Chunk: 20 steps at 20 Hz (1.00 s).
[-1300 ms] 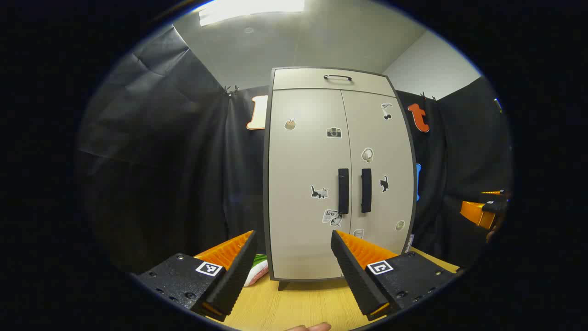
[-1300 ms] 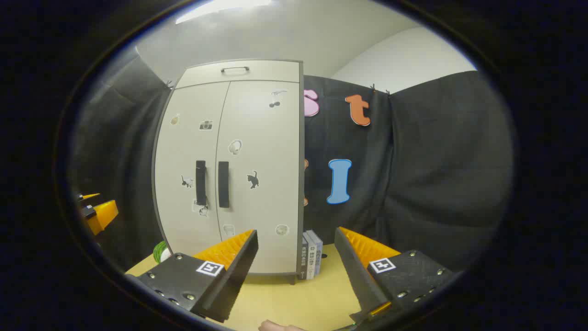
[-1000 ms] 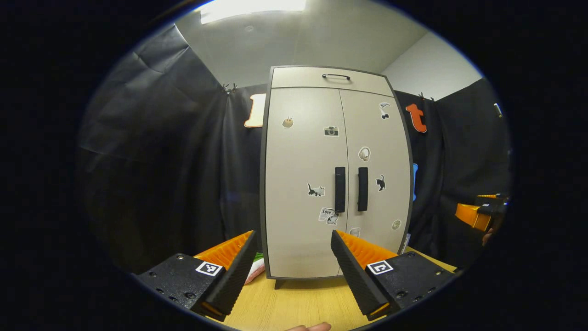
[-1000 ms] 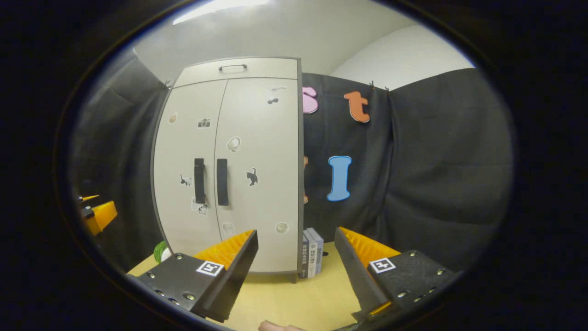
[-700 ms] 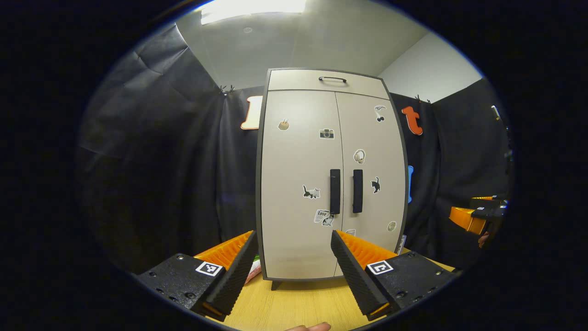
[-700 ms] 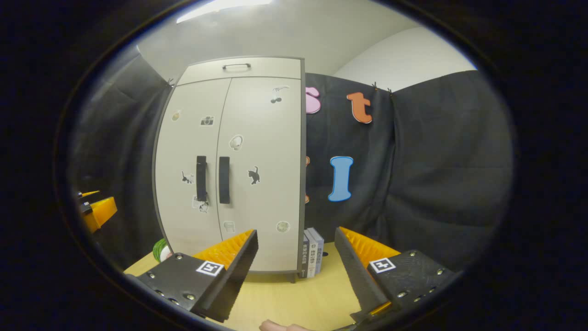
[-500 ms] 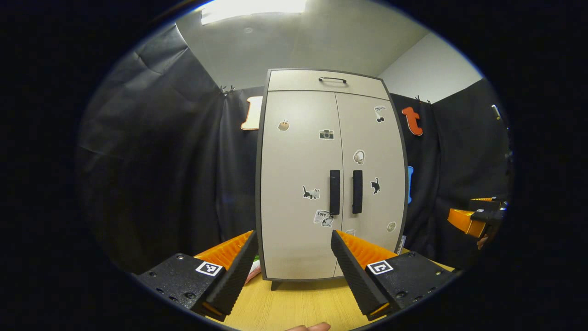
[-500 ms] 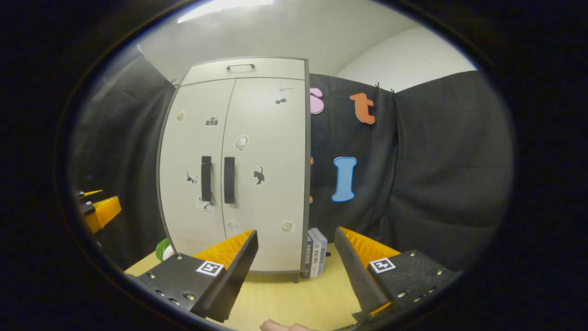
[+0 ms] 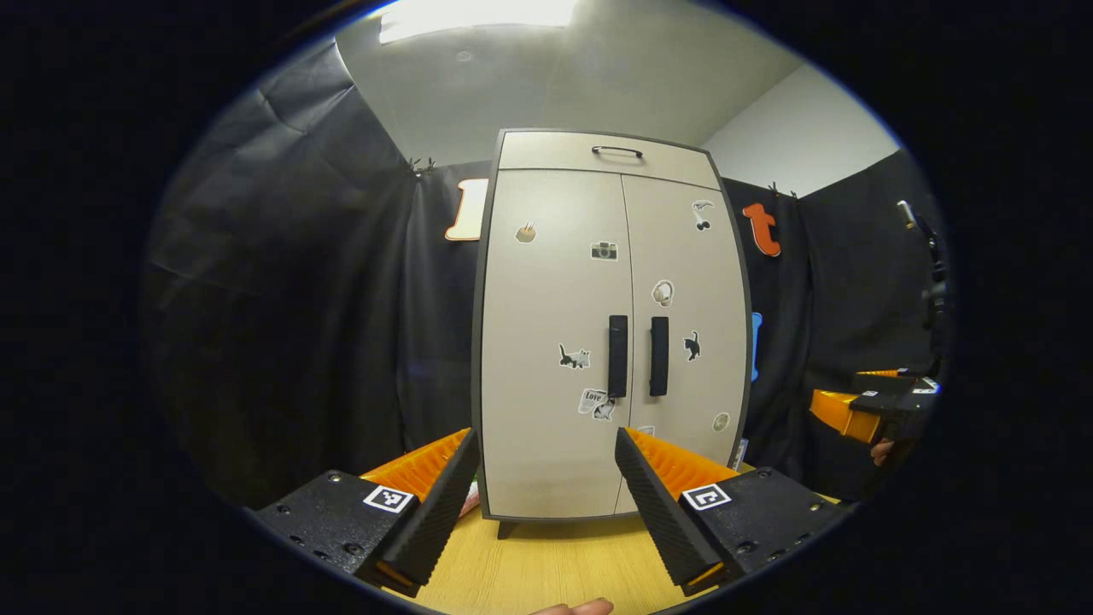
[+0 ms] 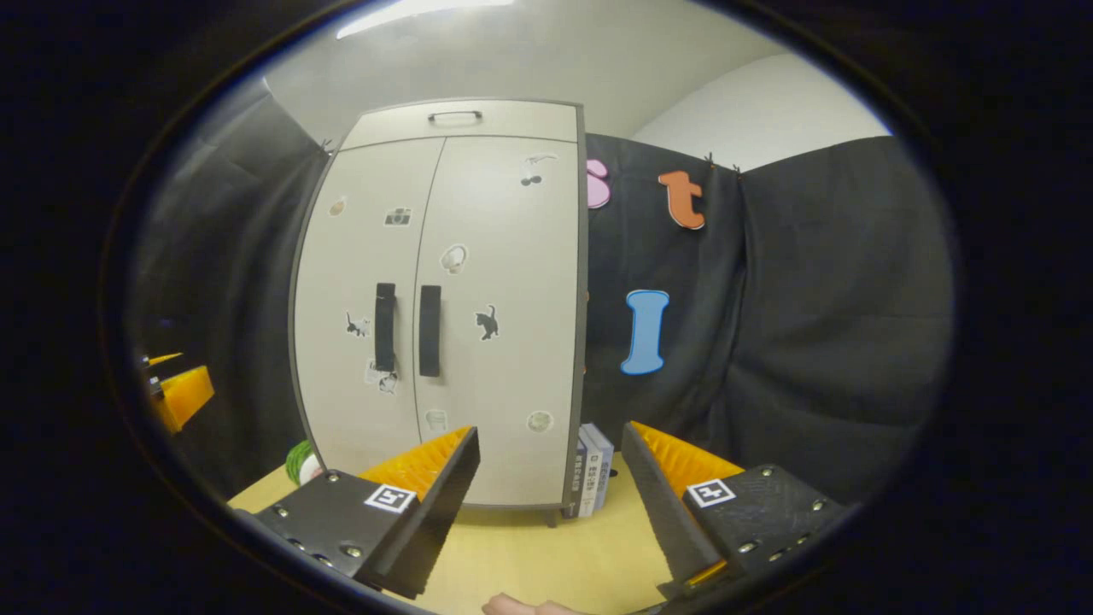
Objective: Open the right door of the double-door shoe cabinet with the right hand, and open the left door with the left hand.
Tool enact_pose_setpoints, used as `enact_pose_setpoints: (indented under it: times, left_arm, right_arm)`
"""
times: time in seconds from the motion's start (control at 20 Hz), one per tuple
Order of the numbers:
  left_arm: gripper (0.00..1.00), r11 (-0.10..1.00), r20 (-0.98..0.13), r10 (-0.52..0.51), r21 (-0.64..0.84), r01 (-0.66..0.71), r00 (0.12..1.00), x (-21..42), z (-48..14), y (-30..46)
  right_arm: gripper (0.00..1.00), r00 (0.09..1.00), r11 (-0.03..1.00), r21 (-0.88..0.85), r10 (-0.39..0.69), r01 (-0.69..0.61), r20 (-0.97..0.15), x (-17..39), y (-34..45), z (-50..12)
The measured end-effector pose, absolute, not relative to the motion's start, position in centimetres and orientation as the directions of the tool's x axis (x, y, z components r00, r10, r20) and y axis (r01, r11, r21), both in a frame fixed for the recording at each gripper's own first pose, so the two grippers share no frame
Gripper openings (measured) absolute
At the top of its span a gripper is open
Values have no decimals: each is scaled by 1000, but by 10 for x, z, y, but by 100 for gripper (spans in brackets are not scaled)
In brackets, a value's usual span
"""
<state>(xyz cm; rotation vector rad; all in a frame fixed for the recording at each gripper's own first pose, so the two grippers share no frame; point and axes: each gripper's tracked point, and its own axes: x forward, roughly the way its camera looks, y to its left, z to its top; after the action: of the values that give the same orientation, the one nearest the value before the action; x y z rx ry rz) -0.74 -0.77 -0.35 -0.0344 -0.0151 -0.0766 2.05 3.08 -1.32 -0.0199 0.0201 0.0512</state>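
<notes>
Shoe cabinet: a tall beige double-door shoe cabinet (image 9: pixel 610 342) with a dark frame and small stickers stands on a pale wooden tabletop (image 9: pixel 546 568), ahead of both grippers and well apart from them.
Left gripper (image 9: pixel 546 495): jaws spread wide, holding nothing, pointing at the lower part of the cabinet front.
Right gripper (image 10: pixel 551 495): jaws spread wide, empty, aimed at the cabinet's lower right corner, where a few upright books (image 10: pixel 593 478) stand just beside the cabinet.
Doors: both lie flat and closed, so neither step of the task is done.
Right door handle: a black vertical bar (image 10: pixel 429 330) sits above and to the left of the right jaws; this gripper is the one facing it from the right door's side.
Left door handle: a matching black vertical bar (image 9: pixel 617 356) sits above the left jaws, slightly to their right.
Long axis: both handles run straight up and down, side by side at the centre seam.
Coming move: likely the right gripper must rise and swing left so its jaws straddle the right bar across its width.
</notes>
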Motion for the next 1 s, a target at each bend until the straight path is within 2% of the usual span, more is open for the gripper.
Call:
enact_pose_setpoints:
  times: [0.1,0.15,0.2,0.45,0.55,0.75,0.8,0.85,1.0]
  left_arm:
    - [99,996,19,-83,-43,84,996,-10,-7,-7]
    - [99,995,17,-87,-45,88,996,-12,-9,-6]
    - [99,995,19,-91,-49,92,996,-15,-11,-5]
    - [99,995,7,-79,-56,79,997,-15,-23,5]
    - [99,995,0,-85,-55,85,996,-18,-29,8]
    - [99,995,-8,-90,-55,89,996,-22,-39,18]
    - [99,994,-10,-89,-57,88,996,-23,-41,22]
    - [98,994,-12,-90,-59,89,996,-24,-45,26]
    - [99,995,-19,-80,-60,79,997,-23,-52,40]
  right_arm:
    - [99,998,998,-32,61,-62,-16,34,37,-10]
    - [96,998,997,-38,67,-68,-11,41,43,-8]
    - [100,997,996,-41,77,-77,-10,50,51,-6]
    - [100,991,990,-47,128,-129,-40,106,105,-2]
    - [96,990,989,-45,141,-142,-27,131,128,6]
    - [100,983,984,-2,181,-181,9,173,170,23]
    - [96,983,983,10,182,-182,13,181,178,25]
    - [100,982,981,34,189,-189,-2,188,187,21]
    - [99,987,987,34,157,-156,-16,213,196,18]
